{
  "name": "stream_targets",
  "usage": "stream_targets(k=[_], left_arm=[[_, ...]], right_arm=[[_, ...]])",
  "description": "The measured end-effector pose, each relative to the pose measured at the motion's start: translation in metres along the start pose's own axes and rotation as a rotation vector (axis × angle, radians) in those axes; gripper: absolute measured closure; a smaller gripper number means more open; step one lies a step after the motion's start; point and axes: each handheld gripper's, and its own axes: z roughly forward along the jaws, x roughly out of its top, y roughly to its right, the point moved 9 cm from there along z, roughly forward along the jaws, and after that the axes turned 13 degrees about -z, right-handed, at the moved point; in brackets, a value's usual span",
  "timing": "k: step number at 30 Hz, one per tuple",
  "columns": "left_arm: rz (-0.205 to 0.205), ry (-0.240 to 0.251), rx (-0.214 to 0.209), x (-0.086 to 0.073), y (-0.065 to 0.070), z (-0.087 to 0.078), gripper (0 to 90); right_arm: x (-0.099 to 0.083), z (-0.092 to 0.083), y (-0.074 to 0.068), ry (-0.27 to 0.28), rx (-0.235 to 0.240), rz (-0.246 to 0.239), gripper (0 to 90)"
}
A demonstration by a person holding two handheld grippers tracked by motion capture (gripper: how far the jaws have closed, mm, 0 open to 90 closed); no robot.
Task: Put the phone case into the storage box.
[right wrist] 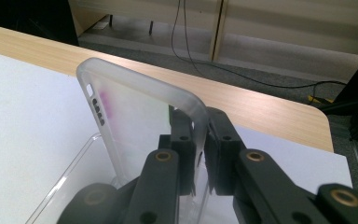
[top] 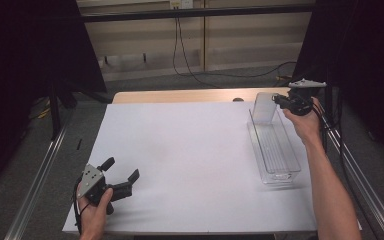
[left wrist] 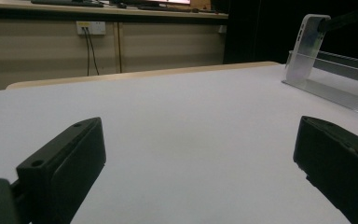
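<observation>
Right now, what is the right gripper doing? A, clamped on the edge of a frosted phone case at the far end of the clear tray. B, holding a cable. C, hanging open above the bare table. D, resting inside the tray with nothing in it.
A: in the right gripper view the right gripper has its jaws closed on the edge of the frosted phone case, which stands upright at the far end of the clear tray.

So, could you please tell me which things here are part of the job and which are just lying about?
In the job:
- frosted phone case, clamped in the right tongs
- clear plastic tray below it

Lying about:
- left tongs, open, idle on the white table
- cables on the floor
</observation>
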Motion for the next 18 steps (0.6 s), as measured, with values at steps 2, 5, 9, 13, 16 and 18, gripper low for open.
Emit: stream_targets(k=[2, 5, 9, 13, 16, 18], left_arm=[[0.003, -0.002, -0.001, -0.0003, 0.0006, 0.0000, 2.3], [0.009, -0.003, 0.000, -0.0003, 0.0002, -0.0004, 2.3], [0.002, 0.001, 0.006, 0.0001, -0.0011, -0.0010, 2.3], [0.003, 0.002, 0.005, 0.0002, -0.0009, -0.0010, 2.3], [0.004, 0.003, 0.007, 0.0002, -0.0010, -0.0011, 2.2], [0.001, 0.003, 0.008, 0.0001, -0.0014, -0.0012, 2.2]], right_arm=[[0.0005, 0.0007, 0.0004, -0.002, 0.001, 0.002, 82.8], [0.0008, 0.0017, 0.0010, -0.003, -0.002, 0.008, 82.6], [0.0005, 0.0019, 0.0017, -0.002, -0.002, 0.011, 82.6], [0.0010, 0.0027, 0.0021, 0.001, -0.008, 0.016, 81.2], [0.0004, 0.0040, 0.0016, -0.001, -0.006, 0.019, 79.7], [0.0001, 0.0043, 0.0013, -0.003, -0.004, 0.021, 79.4]])
